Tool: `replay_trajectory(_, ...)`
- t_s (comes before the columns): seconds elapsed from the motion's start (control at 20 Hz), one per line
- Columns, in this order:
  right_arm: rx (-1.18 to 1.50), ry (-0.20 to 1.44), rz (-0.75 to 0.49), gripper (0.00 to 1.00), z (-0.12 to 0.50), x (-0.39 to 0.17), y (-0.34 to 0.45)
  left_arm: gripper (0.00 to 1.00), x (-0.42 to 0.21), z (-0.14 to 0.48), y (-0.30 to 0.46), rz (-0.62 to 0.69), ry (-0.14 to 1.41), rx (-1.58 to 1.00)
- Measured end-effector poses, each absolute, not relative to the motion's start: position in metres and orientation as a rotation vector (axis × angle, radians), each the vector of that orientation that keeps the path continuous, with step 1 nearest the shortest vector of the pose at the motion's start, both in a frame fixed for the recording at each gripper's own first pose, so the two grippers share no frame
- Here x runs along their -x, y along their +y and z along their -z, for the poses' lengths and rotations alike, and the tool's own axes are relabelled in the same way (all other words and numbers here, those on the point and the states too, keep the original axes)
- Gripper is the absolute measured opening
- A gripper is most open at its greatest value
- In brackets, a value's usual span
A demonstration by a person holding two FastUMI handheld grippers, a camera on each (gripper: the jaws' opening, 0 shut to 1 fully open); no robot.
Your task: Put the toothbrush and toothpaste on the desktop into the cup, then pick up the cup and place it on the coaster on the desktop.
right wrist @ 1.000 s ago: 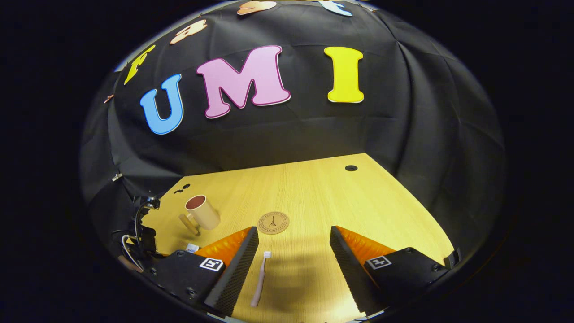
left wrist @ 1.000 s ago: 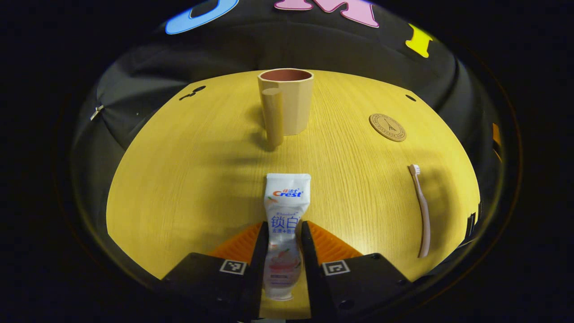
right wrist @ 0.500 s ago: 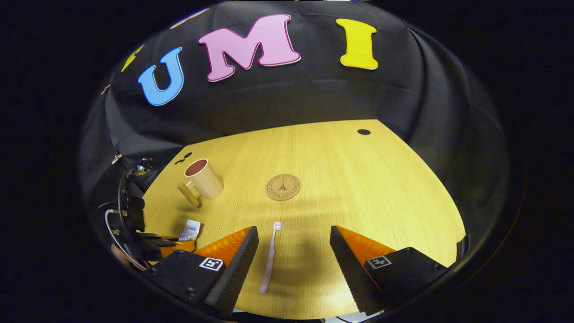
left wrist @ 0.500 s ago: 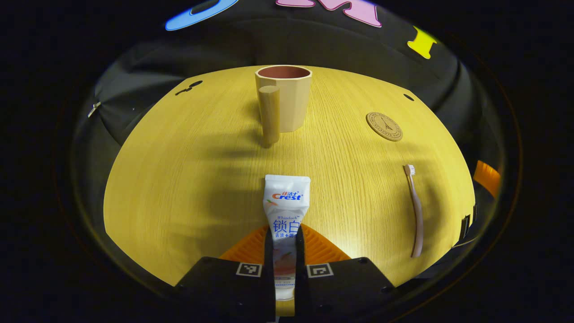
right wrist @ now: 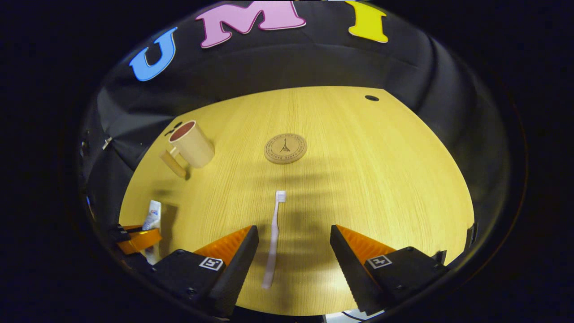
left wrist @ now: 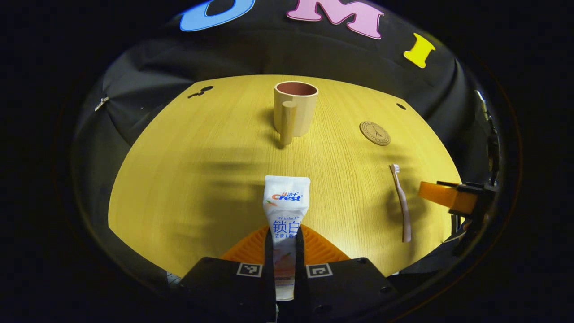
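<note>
The left gripper (left wrist: pixel 284 251) sits at 6 o'clock, its two fingers pressed against the sides of the toothpaste (left wrist: pixel 285 215), whose flat crimped end points toward 12. Beyond it, toward 12 o'clock on the desk (left wrist: pixel 188 170), the cup (left wrist: pixel 295 109) stands upright with its handle facing the camera. The coaster (left wrist: pixel 375 133) lies at about 2 o'clock, apart from the cup. The toothbrush (left wrist: pixel 400 202) lies flat at about 4 o'clock, bristles toward the coaster. The right gripper (left wrist: pixel 453 199) shows just beside the toothbrush at 3 to 4 o'clock.
</note>
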State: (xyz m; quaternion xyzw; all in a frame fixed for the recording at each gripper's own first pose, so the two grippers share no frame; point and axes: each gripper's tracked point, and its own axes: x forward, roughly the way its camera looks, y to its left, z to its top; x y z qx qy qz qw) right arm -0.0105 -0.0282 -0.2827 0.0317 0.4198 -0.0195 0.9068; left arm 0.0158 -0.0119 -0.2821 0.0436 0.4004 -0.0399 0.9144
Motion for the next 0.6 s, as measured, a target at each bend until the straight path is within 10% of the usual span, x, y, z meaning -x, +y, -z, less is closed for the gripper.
replay_trajectory(0.4, 0.007, 1.044, 0.069, 0.98, 0.323, 0.02, -0.014, 0.21, 0.0, 0.273, -0.006, 0.11, 0.789, -0.076)
replay_trajectory(0.6, 0.032, 1.076, 0.08, 0.79, 0.324, 0.019, -0.015, 0.21, 0.002, 0.268, -0.003, 0.116, 0.77, -0.063)
